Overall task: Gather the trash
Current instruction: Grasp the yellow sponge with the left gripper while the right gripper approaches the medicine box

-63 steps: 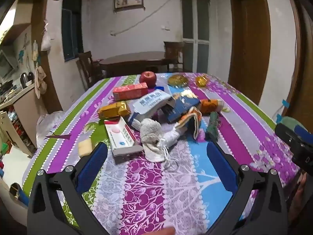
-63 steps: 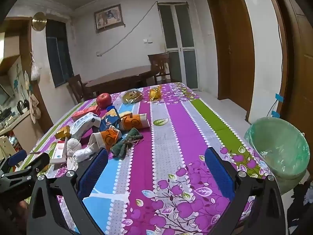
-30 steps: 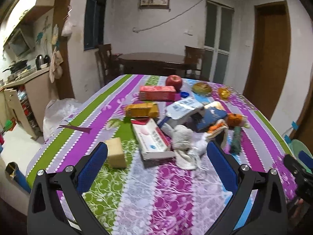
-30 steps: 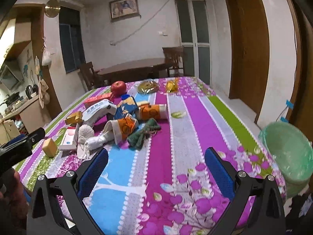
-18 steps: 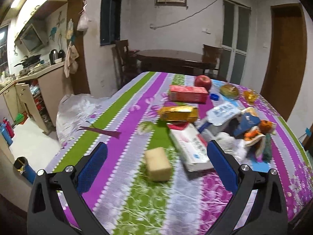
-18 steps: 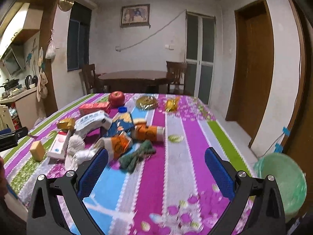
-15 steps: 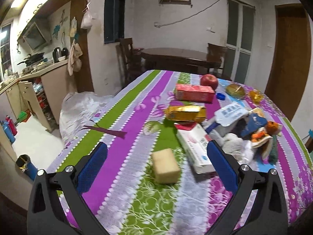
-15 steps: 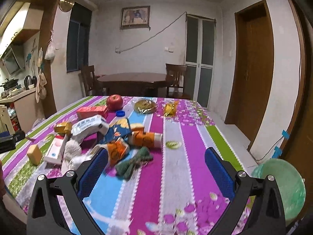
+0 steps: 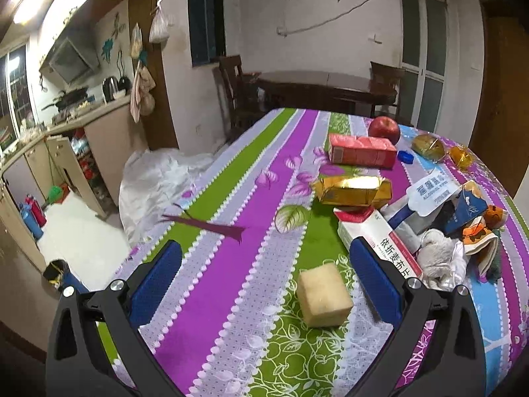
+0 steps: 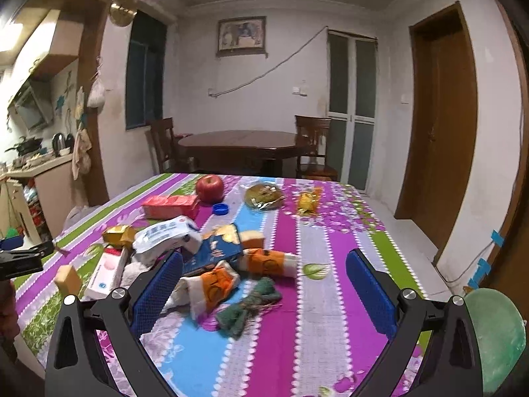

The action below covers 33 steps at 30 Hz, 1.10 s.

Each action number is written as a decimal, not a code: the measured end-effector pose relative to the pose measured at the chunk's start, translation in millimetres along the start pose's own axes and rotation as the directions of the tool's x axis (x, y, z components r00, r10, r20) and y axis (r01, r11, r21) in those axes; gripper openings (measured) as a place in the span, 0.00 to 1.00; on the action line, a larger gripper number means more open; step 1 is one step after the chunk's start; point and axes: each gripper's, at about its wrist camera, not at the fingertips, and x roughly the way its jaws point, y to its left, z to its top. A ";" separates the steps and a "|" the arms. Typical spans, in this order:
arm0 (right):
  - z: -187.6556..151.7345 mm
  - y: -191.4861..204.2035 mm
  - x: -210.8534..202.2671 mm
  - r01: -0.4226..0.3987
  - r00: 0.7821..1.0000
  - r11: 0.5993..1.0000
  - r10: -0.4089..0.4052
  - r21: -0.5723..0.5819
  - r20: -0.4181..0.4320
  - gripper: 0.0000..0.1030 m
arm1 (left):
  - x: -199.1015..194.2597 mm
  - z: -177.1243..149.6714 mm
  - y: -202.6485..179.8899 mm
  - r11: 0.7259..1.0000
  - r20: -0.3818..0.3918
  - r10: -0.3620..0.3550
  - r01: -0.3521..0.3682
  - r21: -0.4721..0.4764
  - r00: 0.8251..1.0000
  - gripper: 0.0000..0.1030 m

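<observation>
Your left tongs (image 9: pixel 264 284) are spread wide and carry nothing, and the pale yellow block (image 9: pixel 323 295) lies on the table (image 9: pixel 231 264) between the two blue pads, nearer the right one. That looks like the piece you are lining up first, since it sits apart from the heap and is easy to straddle. Just beyond the right pad lies the white medicine box (image 9: pixel 377 241), close enough to be caught in the squeeze, so close on the block squarely. Ahead of the left tongs are the gold wrapper (image 9: pixel 352 191), the red carton (image 9: pixel 362 150) and the apple (image 9: pixel 383 126) (the apple may not be trash at all).

Your right tongs (image 10: pixel 263 292) are also released and empty, held above the table with the main heap in front of them: an orange paper cup (image 10: pixel 213 283) by the left pad, a green rag (image 10: pixel 251 307) between the pads, a second orange cup (image 10: pixel 269 261) and a blue carton (image 10: pixel 216 248) just ahead. The things overlap, so lifting one will likely drag its neighbour.

The green-lined bin (image 10: pixel 496 334) stands off the table edge, to the right of the right tongs, which probably explains why that hand waits near it.
</observation>
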 end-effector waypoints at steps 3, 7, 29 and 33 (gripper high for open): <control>-3.4 12.2 -0.2 -0.021 1.000 1.000 0.020 -0.022 -0.009 0.96 | 3.0 -3.3 -2.5 1.000 -0.010 0.003 -0.003 0.003 1.000 0.95; -7.8 26.1 -2.4 -0.040 0.999 0.998 0.039 -0.053 -0.021 0.96 | 3.5 -5.1 -7.1 0.999 -0.009 0.032 -0.031 0.019 0.999 0.95; -21.7 25.8 4.5 -0.040 0.996 0.997 0.034 -0.068 -0.087 0.96 | 11.0 -8.3 -14.0 0.997 -0.058 0.071 -0.070 0.035 0.996 0.95; -21.9 25.7 4.8 -0.039 0.996 0.997 0.033 -0.069 -0.088 0.96 | 16.3 -12.1 -17.4 0.998 -0.085 0.044 -0.041 0.040 0.995 0.95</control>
